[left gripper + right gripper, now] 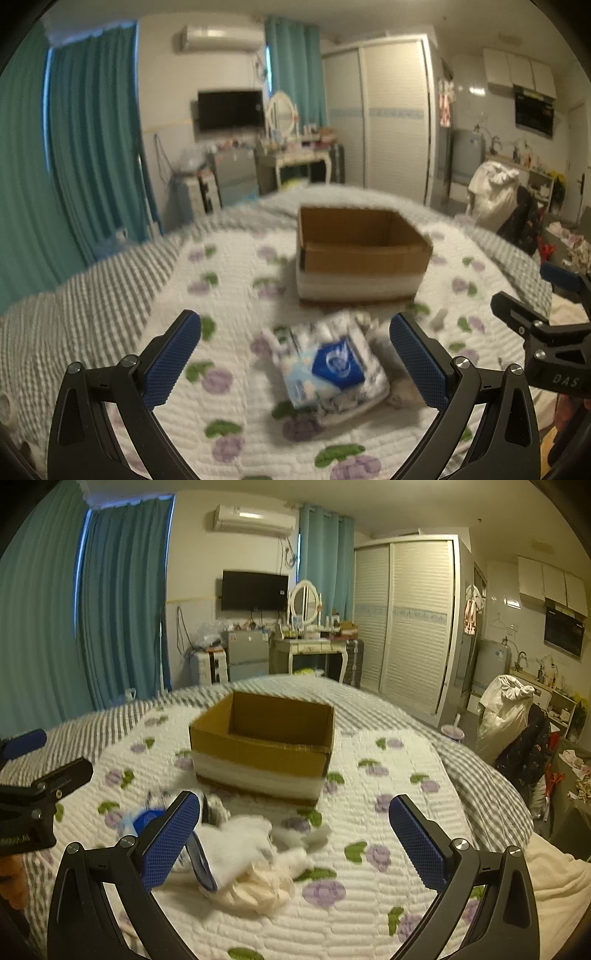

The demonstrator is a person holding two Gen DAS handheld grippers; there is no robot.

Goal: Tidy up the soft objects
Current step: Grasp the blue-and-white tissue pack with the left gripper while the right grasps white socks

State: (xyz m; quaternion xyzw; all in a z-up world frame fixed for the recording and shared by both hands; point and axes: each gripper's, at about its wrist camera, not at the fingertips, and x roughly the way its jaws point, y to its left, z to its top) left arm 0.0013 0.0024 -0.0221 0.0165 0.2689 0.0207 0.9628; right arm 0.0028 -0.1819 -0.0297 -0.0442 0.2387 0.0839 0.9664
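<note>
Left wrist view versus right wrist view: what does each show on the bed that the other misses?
Only the left wrist view shows the whole tissue pack with its blue label, lying between the open fingers of the left tool. Only the right wrist view shows the full pile of white and cream cloths between the open fingers of the right tool; there the pack is mostly hidden behind a finger. Both show the open cardboard box on the floral quilt, with nothing visible inside.

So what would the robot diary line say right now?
left gripper: open over tissue pack | right gripper: open over white cloths | cardboard box: open
</note>
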